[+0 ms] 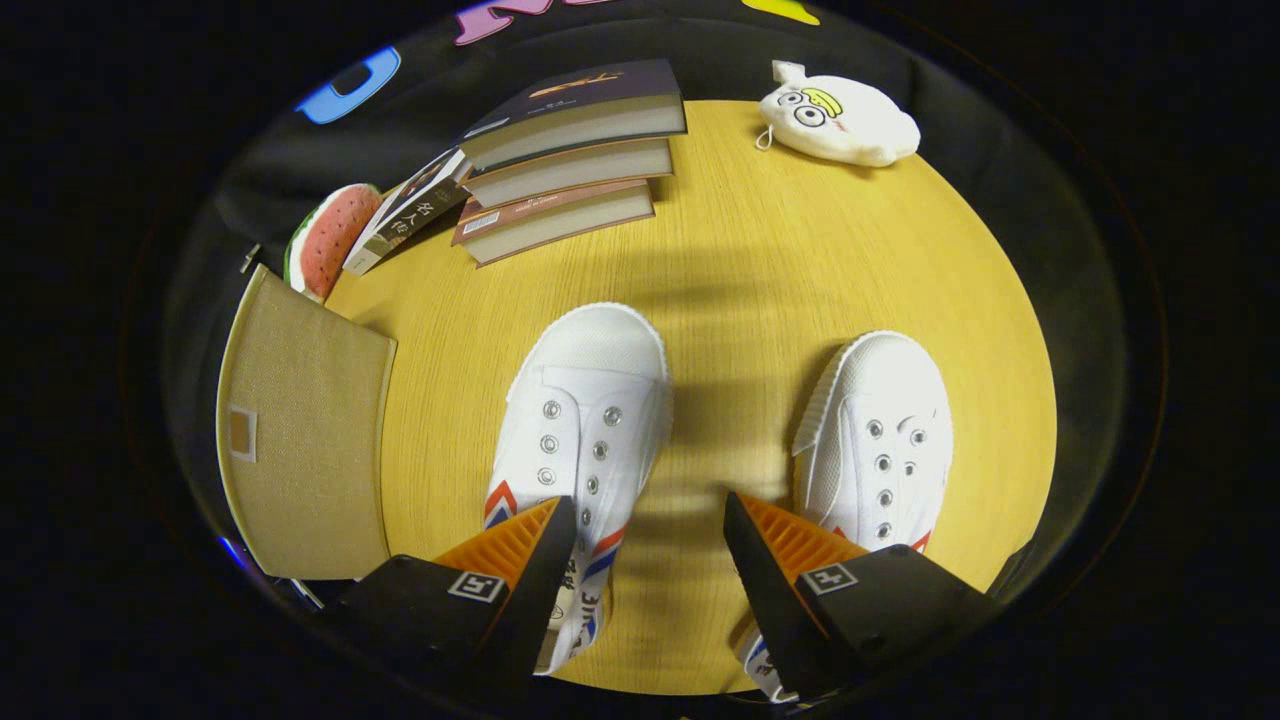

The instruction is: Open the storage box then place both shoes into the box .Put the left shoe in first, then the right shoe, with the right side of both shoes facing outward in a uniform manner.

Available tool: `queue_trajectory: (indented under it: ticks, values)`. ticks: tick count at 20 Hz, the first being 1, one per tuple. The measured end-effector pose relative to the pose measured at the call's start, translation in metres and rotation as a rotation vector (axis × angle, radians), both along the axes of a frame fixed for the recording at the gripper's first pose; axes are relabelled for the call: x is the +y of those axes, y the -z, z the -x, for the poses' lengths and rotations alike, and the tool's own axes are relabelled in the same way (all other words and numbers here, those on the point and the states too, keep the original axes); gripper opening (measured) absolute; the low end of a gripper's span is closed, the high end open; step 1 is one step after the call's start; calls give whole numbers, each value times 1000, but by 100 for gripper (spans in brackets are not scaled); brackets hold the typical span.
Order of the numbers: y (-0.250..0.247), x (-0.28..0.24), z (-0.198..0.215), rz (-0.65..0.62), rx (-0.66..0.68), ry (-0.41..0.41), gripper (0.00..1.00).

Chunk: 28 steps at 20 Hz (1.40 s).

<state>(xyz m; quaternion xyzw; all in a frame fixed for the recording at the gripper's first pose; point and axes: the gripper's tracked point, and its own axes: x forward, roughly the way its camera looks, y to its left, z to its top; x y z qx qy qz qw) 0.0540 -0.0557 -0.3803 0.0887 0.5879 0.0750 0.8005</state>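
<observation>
Two white canvas shoes with red and blue stripes lie on the wooden table (740, 260), toes pointing away from me. One shoe (585, 410) lies under my left finger (520, 545); the other shoe (880, 440) lies beside and beyond my right finger (790, 545). My gripper (650, 520) hovers above them, open, with bare table between the fingers. A beige fabric storage box (305, 430) stands to the left of the shoes, its lid shut as far as I can tell.
A stack of three books (570, 160) sits beyond the shoes, with another book (405, 210) leaning beside it. A watermelon-slice toy (330, 240) lies behind the box. A white plush toy (840, 120) rests at the far right of the table.
</observation>
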Motion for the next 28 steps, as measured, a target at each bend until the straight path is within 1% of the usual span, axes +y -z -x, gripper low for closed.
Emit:
queue_trajectory:
  ticks: [2, 3, 4, 6, 7, 10, 11, 12, 14, 18, 22, 26, 28]
  values:
    - [2, 8, 1, -68, 30, 24, 82]
    - [3, 11, 0, -99, 45, 32, 71]
    - [2, 15, 0, -141, 60, 50, 68]
    - [2, 20, 0, -183, 79, 104, 42]
    - [2, 17, 2, -188, 83, 93, 38]
    - [0, 15, 5, -218, 102, 132, 27]
    - [2, 15, 0, -233, 110, 162, 16]
    - [3, 15, 2, -244, 117, 163, 15]
    - [1, 17, 4, -261, 133, 192, 7]
    - [-5, 18, 7, -304, 153, 225, 7]
    - [-26, 27, 13, -351, 145, 227, 7]
    - [-63, 33, 17, -372, 131, 226, 7]
    - [-86, 34, 16, -356, 100, 201, 7]
